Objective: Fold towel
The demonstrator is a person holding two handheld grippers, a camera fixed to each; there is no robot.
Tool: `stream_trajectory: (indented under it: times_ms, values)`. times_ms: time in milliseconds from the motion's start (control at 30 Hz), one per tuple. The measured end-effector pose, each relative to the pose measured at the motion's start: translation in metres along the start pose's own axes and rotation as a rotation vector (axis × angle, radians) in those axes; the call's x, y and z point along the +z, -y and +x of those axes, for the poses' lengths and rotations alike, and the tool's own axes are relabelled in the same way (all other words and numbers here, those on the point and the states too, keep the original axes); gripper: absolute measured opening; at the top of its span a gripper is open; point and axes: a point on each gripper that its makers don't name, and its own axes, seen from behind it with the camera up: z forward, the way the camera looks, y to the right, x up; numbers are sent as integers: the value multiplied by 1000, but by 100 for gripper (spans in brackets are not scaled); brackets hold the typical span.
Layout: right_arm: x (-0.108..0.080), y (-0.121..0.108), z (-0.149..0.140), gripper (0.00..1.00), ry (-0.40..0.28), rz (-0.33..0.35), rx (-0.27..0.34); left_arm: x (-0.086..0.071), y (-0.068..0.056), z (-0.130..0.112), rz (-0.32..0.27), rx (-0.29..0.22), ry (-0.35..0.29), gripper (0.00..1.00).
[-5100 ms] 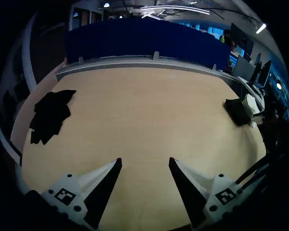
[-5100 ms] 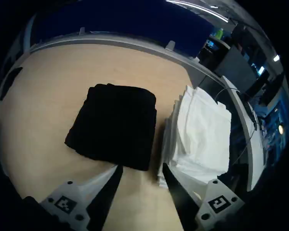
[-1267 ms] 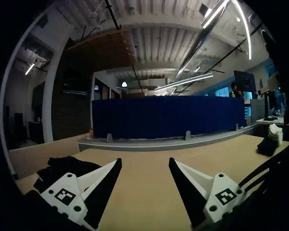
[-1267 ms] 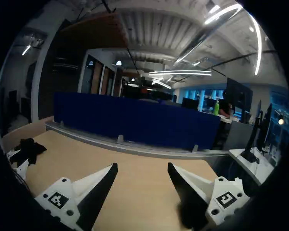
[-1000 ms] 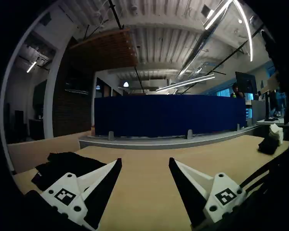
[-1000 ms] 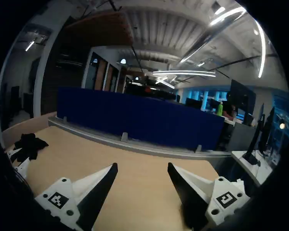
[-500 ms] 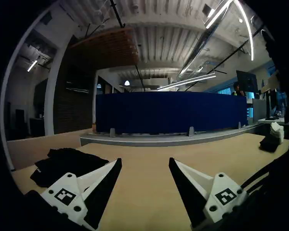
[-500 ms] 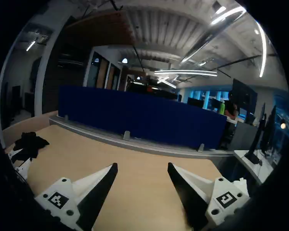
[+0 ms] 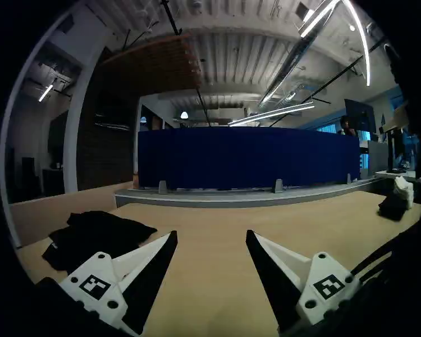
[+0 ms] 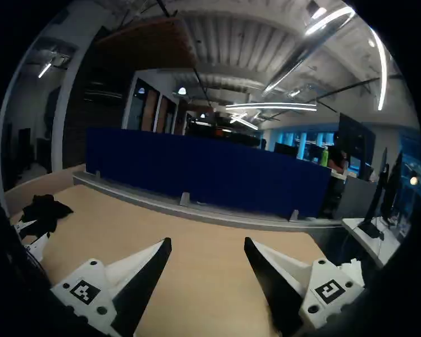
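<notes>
- My left tool (image 9: 210,233) has its two fingers spread apart with nothing between them, the same gap as five seconds ago.
- My right tool (image 10: 207,240) is likewise spread and holds nothing, and its gap has not changed either.
- Five seconds ago both cameras looked down on the tabletop (image 9: 222,216). Now both look level across it to the blue partition (image 9: 247,157) and the ceiling.
- Back then my right tool hung over the folded black towel (image 9: 390,208) and the white stack (image 9: 404,190). In the left gripper view those now sit side by side, far off at the right edge of the tabletop.
- The crumpled black towel (image 9: 95,236) lies unfolded on the tabletop just beyond my left tool's left finger. Over the last second it has come to look larger and flatter in that view.
- In the right gripper view the same crumpled black towel (image 10: 42,213) lies far to the left, well apart from my right tool and much where it was a second ago.
</notes>
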Motion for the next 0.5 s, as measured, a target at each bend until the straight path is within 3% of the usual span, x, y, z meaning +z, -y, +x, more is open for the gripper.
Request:
stream_trajectory:
  times_ms: [300,500]
  values:
    - [-10,-36,23,100,-86,-26,39,0,0,-2,0,1,0,91]
    - [-18,-62,7,100,-115,-51,73,0,0,-2,1,0,0,91]
